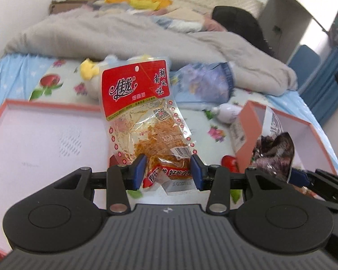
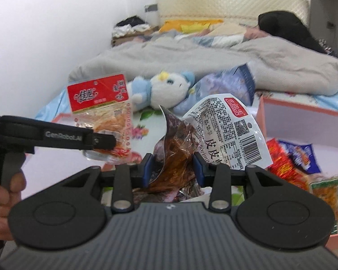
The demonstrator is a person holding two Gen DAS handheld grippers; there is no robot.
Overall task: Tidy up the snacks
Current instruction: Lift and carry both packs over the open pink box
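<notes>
Floral bed sheet spreads under everything, with a rumpled grey blanket heaped far beyond the tongs. The left tongs are clamped on the lower end of a red-labelled snack packet, which stands upright above them, clear of the bed. To their left lies an open pink-rimmed box, its pale floor bare where it shows; to their right stands the wall of a second pink box. The right tongs are clamped on a crumpled clear packet of dark brown snack, and a white-backed packet with a barcode rises just right of them, touching the dark one; whether it is gripped too cannot be told. Further right, more snack packets lie in the second box. A blue and white plush toy lies on the sheet beyond the right tongs. A hand holds the left tool's handle.
</notes>
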